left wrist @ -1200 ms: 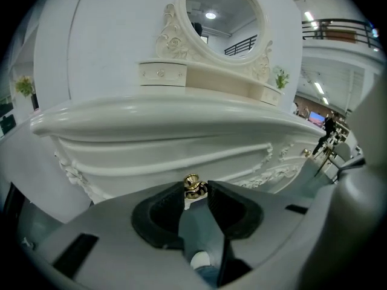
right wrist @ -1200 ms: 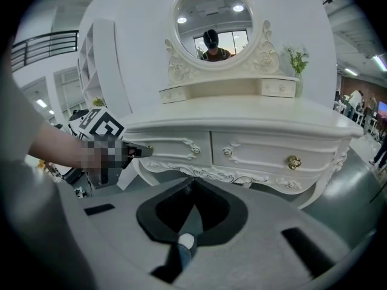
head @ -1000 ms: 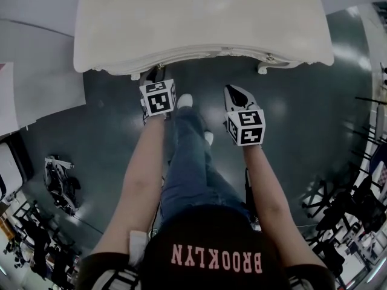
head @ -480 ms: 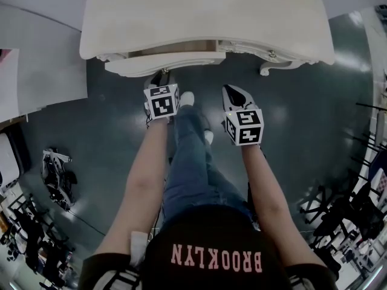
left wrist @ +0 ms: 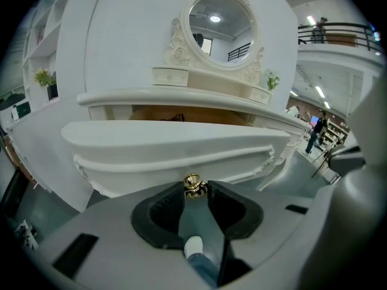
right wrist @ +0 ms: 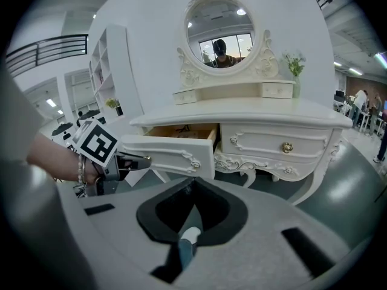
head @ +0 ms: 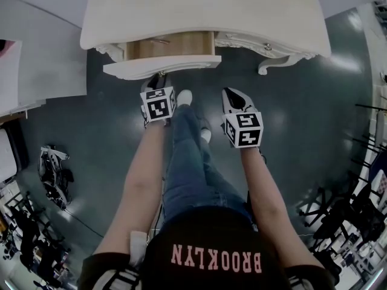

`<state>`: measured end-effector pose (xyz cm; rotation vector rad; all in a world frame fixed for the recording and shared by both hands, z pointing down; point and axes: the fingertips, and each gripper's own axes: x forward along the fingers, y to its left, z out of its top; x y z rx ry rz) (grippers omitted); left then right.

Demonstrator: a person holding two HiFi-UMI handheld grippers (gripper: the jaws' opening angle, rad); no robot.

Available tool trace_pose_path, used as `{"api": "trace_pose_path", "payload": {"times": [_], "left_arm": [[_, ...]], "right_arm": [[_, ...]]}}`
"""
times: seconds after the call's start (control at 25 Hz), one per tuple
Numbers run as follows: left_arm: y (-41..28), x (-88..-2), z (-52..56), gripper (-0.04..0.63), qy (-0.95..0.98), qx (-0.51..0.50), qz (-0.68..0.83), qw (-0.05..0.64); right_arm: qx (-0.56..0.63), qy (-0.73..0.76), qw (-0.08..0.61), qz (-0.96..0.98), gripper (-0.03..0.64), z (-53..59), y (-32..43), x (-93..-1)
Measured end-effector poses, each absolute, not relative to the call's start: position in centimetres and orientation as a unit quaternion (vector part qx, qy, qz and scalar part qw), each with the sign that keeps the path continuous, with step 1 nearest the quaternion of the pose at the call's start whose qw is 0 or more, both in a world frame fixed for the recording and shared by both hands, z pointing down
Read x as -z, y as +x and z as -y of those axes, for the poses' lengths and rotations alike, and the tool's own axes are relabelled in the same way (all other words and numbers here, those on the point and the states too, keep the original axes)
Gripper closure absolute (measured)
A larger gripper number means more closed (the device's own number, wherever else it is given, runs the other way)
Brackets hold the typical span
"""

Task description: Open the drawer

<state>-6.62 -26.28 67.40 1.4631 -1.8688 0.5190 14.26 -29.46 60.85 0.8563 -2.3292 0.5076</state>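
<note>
Dark glossy floor (head: 91, 144) spreads beneath a cream desk (head: 205, 17). Its left drawer (head: 160, 67) stands part way out from the desk's front edge with the wood lining showing, so I judge the job roughly half done. My left gripper (head: 158, 78) is clamped on the drawer's brass knob (left wrist: 192, 185), the only place to pull from. My right gripper (head: 231, 94) has its jaws together and empty and hangs clear of the front edge, out of the drawer's path.
</note>
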Motion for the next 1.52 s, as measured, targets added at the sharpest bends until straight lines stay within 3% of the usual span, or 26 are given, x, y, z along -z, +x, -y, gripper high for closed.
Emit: {"api": "trace_pose_path", "payload": {"times": [1.52], "left_arm": [[-2.3,-67.0,17.3,0.479,0.539,-0.216,0.714,0.392]], "right_arm": [[-0.227,0.351,0.253,0.873,0.620,26.6,17.9,-57.5]]}}
